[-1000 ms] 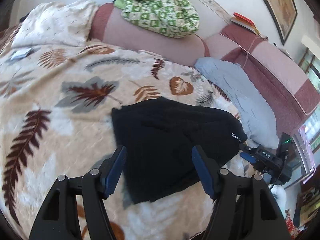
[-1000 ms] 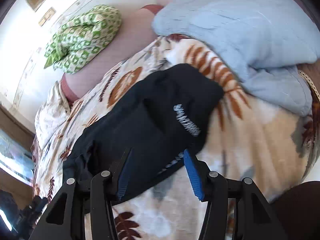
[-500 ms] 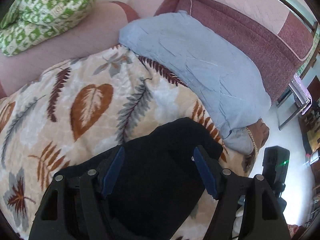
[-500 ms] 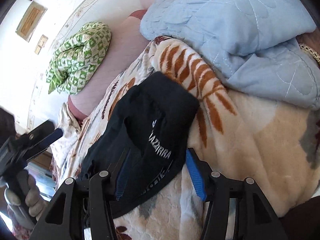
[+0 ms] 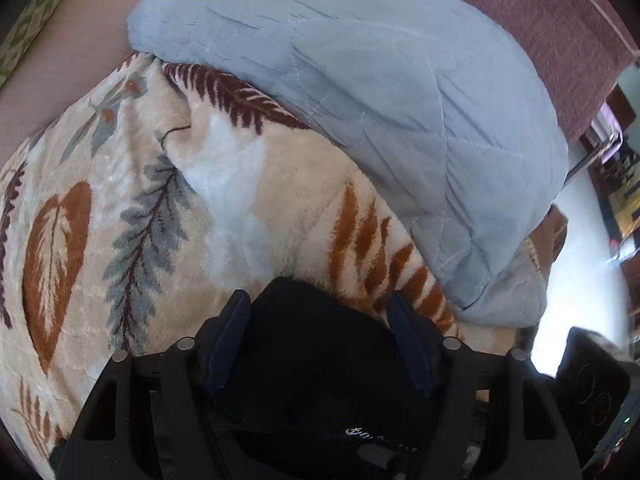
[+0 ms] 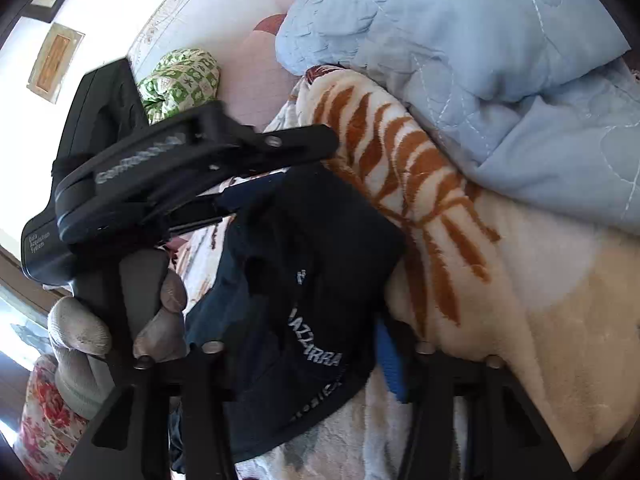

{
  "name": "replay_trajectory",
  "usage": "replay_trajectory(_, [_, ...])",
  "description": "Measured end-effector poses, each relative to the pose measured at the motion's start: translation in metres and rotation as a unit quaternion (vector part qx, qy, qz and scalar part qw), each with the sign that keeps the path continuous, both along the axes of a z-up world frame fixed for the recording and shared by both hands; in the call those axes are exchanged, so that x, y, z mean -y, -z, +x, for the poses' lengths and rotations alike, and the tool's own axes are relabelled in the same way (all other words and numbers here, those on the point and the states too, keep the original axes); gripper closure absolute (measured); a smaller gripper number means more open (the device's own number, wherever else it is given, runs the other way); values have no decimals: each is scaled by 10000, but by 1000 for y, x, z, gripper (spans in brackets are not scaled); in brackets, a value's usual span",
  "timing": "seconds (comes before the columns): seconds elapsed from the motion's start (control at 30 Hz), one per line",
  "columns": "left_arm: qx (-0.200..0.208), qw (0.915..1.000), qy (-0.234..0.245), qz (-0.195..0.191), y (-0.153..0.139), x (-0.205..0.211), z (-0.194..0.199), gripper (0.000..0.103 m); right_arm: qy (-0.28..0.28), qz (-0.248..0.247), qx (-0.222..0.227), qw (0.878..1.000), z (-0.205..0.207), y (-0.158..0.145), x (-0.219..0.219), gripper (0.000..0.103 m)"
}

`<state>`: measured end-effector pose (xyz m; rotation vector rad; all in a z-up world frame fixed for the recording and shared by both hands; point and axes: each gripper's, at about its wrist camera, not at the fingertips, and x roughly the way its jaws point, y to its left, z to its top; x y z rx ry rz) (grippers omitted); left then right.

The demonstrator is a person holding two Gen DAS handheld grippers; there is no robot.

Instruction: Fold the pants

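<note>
Since half a second ago: both grippers have closed in on the black fabric pants, which now fill the lower part of each view.

Item 1. Left gripper (image 5: 320, 340), black two-finger frame with dark blue pads. Jaws stand wide; the pants' rounded edge lies between the pads at 6 o'clock. Whether the pads touch cloth cannot be told; nothing is pinched.

Item 2. Right gripper (image 6: 308, 344), same build, bright blue pad showing at 5 o'clock. Jaws wide, straddling the pants at the white lettering; no clamp evident.

Item 3. Black fabric pants (image 6: 320, 264), bundled into a compact thick fold, resting on the blanket. Judged late in the task: both tools bracket the bundle, likely to square or press it.

Item 4. Grey-gloved hand (image 6: 120, 320), at 8 o'clock in the right view, gripping the left tool's handle, which crosses above the pants.

Item 5. Cream plush blanket with rust and grey leaf print (image 5: 260, 200), the working surface.

Item 6. Pale blue quilted comforter (image 5: 380, 100), 1 o'clock, lying against the blanket, clear of the pants.

Item 7. Green-and-white patterned cushion (image 6: 180, 80), 11 o'clock, far.
</note>
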<state>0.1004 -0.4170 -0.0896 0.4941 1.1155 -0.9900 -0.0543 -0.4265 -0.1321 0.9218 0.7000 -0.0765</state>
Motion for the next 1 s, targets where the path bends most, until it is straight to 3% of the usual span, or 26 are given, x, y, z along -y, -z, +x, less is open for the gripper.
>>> replay_trajectory(0.03, [112,9999,88,66,-1,0,-5,75,17,106,41,9999,-2,1,2,76])
replay_trajectory(0.13, [188,9995,166,-168,-16,-17,-15,84,-51,86,225,9997,-7,-5,-1,82])
replay_trajectory(0.33, [-18,9945,-330,-991,-63,-94,-11,84,-639,-713,734,9927,-13,-51,-45,86])
replay_trajectory(0.47, [-157,9851,-833,-1497,-86,-165,-8,83,-1281,-811,947,9839,-7,-78,-89,86])
replay_trajectory(0.57, [-310,9727,-1346,-1863,-89,-226,0,82,-1878,-920,1018,9726,8,-95,-131,87])
replay_trajectory(0.7, [-466,9501,-2107,-2253,-78,-307,6,84,-2546,-1228,977,9542,27,-104,-187,86])
replay_trajectory(0.83, [-694,9232,-2736,-2610,-55,-375,6,84,-3179,-1564,743,9322,46,-90,-247,86])
replay_trajectory(1.0, [-902,8942,-3270,-2921,-29,-427,-1,83,-3659,-1930,529,9089,59,-72,-299,86])
